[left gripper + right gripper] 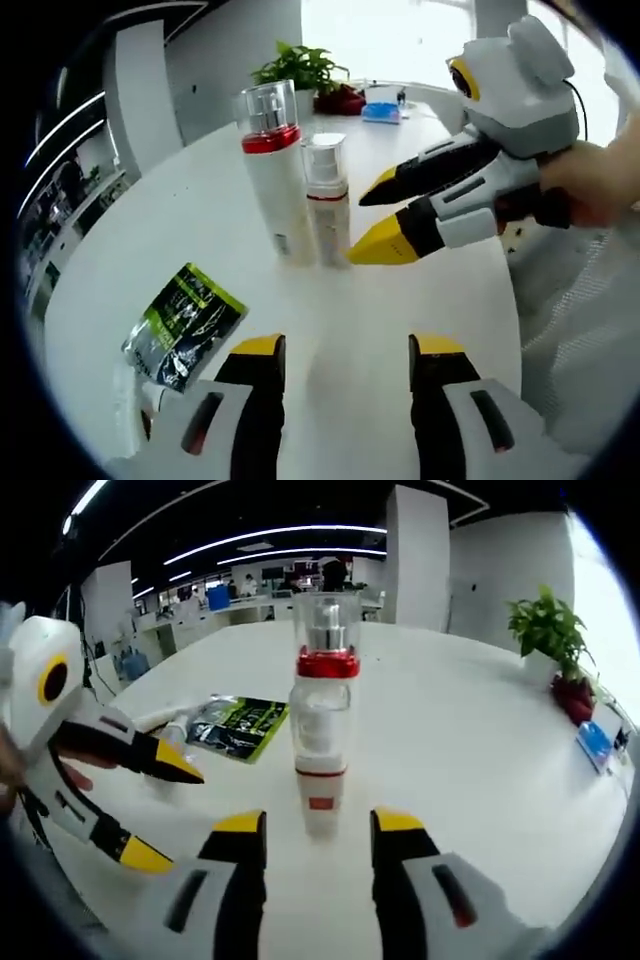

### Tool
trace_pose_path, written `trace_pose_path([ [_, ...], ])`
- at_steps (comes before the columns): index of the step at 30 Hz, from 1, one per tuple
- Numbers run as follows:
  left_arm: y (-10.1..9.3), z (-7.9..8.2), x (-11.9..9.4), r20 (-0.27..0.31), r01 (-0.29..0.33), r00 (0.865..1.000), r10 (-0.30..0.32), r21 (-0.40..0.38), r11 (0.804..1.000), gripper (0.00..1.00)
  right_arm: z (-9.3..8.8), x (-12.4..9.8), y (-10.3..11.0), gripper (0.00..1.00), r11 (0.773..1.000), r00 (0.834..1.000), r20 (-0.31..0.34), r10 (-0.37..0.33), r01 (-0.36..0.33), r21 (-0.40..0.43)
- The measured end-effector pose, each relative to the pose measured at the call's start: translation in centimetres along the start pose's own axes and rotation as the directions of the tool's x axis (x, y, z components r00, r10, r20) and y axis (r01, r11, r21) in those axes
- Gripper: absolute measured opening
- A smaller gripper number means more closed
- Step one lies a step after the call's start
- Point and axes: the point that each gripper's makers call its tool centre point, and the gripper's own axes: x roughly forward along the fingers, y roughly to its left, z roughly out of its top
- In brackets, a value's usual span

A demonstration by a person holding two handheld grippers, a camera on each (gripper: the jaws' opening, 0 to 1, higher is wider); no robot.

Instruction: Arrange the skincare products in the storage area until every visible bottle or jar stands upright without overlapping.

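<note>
Two skincare bottles stand upright side by side on the white table (190, 220). The tall white bottle (275, 175) has a red band and a clear cap. The shorter pump bottle (328, 200) stands to its right. My right gripper (368, 222) comes in from the right, open, with its yellow tips just short of the shorter bottle. In the right gripper view the shorter bottle (320, 805) stands just ahead of my open right gripper (320, 825), with the tall bottle (325, 630) behind it. My left gripper (348, 350) is open and holds nothing; it shows again as the left gripper (165, 815).
A green and black sachet (185, 320) lies flat on the near left of the table, the same sachet (240, 725) with a small whitish item (172, 732) beside it. A potted plant (300, 70), a red pot (342, 100) and a blue item (382, 112) sit at the far edge.
</note>
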Motion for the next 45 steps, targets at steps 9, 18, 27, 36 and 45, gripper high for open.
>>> trace_pose_path([
  [9, -0.4, -1.1, -2.2, 0.013, -0.039, 0.999, 0.04, -0.101, 0.994, 0.61, -0.2, -1.3, 1.7, 0.57, 0.993, 0.993, -0.002, 0.118, -0.118, -0.006],
  [18, -1.0, -2.5, -4.2, 0.01, -0.075, 0.997, 0.079, -0.194, 0.978, 0.7, -0.3, -3.4, 1.9, 0.67, 0.984, 0.985, -0.004, 0.173, -0.173, 0.043],
  [27, -1.7, -3.4, -6.1, 0.03, -0.105, 0.993, 0.117, -0.269, 0.957, 0.76, 0.4, -5.6, 3.6, 0.76, 0.951, 0.954, 0.037, 0.298, -0.3, 0.075],
  [36, -2.2, -4.6, -9.0, 0.044, -0.15, 0.983, 0.177, -0.357, 0.922, 0.82, 1.0, -8.0, 3.6, 0.87, 0.935, 0.935, 0.06, 0.348, -0.351, 0.045],
  [45, -3.0, -5.7, -11.5, 0.04, -0.19, 0.973, 0.228, -0.424, 0.886, 0.9, 0.8, -9.6, 3.6, 0.91, 0.927, 0.926, 0.068, 0.371, -0.374, 0.042],
])
